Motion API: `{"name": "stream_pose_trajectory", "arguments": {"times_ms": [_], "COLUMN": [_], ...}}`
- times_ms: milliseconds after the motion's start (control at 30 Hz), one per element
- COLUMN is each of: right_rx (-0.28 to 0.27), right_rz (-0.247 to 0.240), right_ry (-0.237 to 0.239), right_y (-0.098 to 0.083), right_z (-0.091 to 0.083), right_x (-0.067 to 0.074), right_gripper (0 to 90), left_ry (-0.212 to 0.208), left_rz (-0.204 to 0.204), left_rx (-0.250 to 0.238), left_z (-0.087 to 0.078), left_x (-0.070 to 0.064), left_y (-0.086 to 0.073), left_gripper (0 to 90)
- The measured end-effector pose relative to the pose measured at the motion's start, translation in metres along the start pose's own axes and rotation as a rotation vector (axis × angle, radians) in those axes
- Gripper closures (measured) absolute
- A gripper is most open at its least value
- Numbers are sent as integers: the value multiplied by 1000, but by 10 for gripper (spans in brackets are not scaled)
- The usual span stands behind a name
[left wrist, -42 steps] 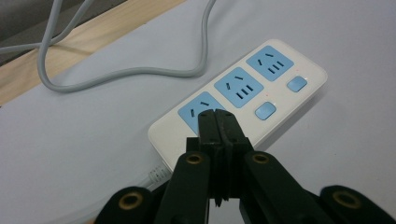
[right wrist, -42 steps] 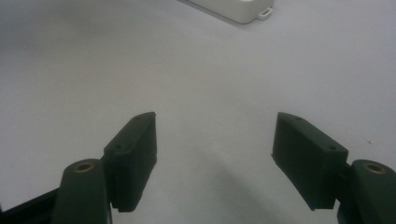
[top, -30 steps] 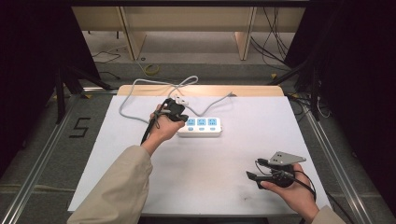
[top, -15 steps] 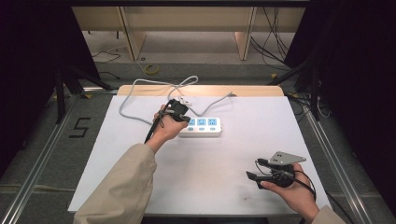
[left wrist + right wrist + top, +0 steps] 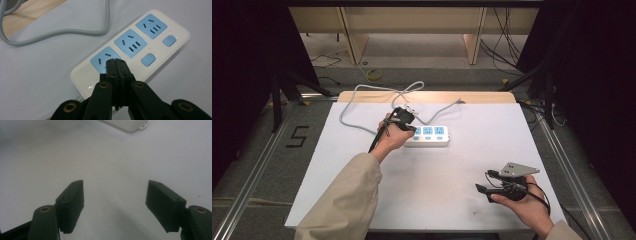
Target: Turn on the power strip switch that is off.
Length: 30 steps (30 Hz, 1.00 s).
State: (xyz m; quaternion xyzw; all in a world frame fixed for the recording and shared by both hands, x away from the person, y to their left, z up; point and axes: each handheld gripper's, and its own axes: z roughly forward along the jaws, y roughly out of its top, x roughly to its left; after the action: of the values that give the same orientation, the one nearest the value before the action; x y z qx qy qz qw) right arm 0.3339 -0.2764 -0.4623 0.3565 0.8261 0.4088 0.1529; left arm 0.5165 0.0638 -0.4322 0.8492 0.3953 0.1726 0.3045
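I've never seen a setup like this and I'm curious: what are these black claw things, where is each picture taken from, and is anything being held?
A person holds a hand-operated two-jaw gripper in each hand. One camera looks down from above; the others ride on each gripper. On the white table lies a power strip with three blue sockets, its grey cable looping away. The left gripper is shut, holding nothing, its tips over the nearest socket. The right gripper hangs open over bare table.
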Motion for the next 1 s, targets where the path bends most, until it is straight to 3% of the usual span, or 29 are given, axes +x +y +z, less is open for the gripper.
{"name": "stream_pose_trajectory", "arguments": {"times_ms": [667,1000], "right_rx": [2,1], "right_rz": [-3,-3], "right_ry": [2,4], "right_y": [0,0], "right_z": [0,1], "right_x": [0,0], "right_gripper": [313,312], "left_ry": [2,-7], "left_rz": [10,12], "left_rx": [19,55], "left_z": [6,12], "left_x": [-4,-2], "left_y": [10,9], "left_gripper": [899,899]}}
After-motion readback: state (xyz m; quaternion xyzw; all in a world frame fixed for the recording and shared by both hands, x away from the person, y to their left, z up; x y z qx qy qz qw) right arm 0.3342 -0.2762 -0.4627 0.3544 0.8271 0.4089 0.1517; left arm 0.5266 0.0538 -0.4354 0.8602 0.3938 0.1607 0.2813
